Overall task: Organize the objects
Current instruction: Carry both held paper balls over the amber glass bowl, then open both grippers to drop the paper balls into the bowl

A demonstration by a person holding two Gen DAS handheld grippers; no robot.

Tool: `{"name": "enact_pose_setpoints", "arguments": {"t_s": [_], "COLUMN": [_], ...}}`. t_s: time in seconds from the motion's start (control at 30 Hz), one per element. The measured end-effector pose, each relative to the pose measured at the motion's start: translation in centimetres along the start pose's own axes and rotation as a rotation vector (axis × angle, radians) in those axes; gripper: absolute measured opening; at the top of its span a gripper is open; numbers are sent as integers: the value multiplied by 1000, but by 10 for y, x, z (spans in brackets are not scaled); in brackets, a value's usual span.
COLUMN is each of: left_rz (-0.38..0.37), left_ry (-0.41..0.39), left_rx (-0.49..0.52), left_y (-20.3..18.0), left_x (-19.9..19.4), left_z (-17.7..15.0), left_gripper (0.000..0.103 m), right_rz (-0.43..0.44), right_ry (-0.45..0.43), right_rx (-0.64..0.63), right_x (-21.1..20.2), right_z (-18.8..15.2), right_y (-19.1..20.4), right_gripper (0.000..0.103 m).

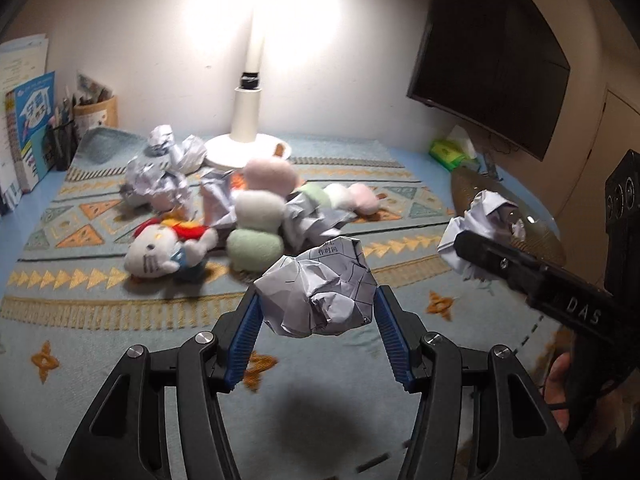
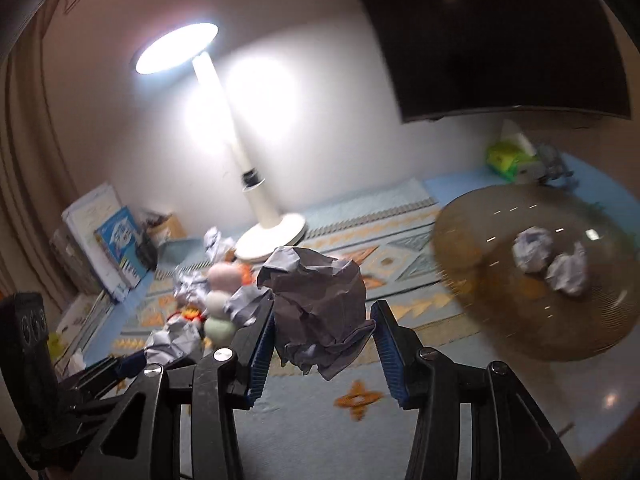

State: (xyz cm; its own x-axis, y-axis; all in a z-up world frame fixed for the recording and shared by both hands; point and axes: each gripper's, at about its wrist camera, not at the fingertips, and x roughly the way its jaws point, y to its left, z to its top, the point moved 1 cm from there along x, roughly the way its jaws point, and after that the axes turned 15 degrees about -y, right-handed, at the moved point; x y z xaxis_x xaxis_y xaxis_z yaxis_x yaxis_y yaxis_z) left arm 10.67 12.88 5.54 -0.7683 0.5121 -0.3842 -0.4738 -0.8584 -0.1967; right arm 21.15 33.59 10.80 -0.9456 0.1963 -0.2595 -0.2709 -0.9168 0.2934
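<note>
My left gripper (image 1: 318, 312) is shut on a crumpled paper ball (image 1: 316, 292) and holds it above the patterned mat (image 1: 120, 320). My right gripper (image 2: 322, 332) is shut on another crumpled paper ball (image 2: 320, 308); in the left wrist view that ball (image 1: 480, 216) hangs over the brown round tray (image 1: 536, 236). The tray (image 2: 500, 304) holds two paper balls (image 2: 532, 248). A pile of paper balls (image 1: 156, 176) and plush toys, among them a white cat doll (image 1: 160, 252) and pastel plush pieces (image 1: 256, 220), lies mid-mat.
A white desk lamp (image 1: 250, 120) stands at the back, lit. Books (image 1: 30, 120) and a pen holder (image 1: 96, 114) stand at the back left. A green tissue pack (image 1: 452, 152) lies at the back right under a dark wall screen (image 1: 488, 52).
</note>
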Motion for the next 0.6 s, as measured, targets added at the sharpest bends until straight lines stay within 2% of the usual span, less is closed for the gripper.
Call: {"name": "enact_pose_setpoints", "arguments": {"t_s": [0.13, 0.23, 0.27, 0.37, 0.47, 0.6], "left_rz": [-134, -256, -291, -390, -419, -436], "left_ry": [-42, -53, -51, -4, 81, 82], "left_rx": [70, 117, 125, 146, 90, 84], "left_y": [-64, -113, -127, -161, -176, -195], "left_x": [13, 32, 40, 73, 110, 133], "left_z": [32, 55, 60, 61, 44, 44], "left_gripper": [54, 54, 54, 54, 54, 54], "right_rz": [-178, -296, -314, -288, -324, -330], "right_ry": [-101, -121, -113, -44, -2, -12], "right_rx": [94, 147, 176, 318, 309, 279], "right_x": [-30, -42, -43, -35, -26, -23], "right_z": [50, 64, 63, 45, 29, 29], "right_y": [-68, -111, -125, -161, -173, -172], "right_gripper": [47, 47, 47, 47, 47, 47]}}
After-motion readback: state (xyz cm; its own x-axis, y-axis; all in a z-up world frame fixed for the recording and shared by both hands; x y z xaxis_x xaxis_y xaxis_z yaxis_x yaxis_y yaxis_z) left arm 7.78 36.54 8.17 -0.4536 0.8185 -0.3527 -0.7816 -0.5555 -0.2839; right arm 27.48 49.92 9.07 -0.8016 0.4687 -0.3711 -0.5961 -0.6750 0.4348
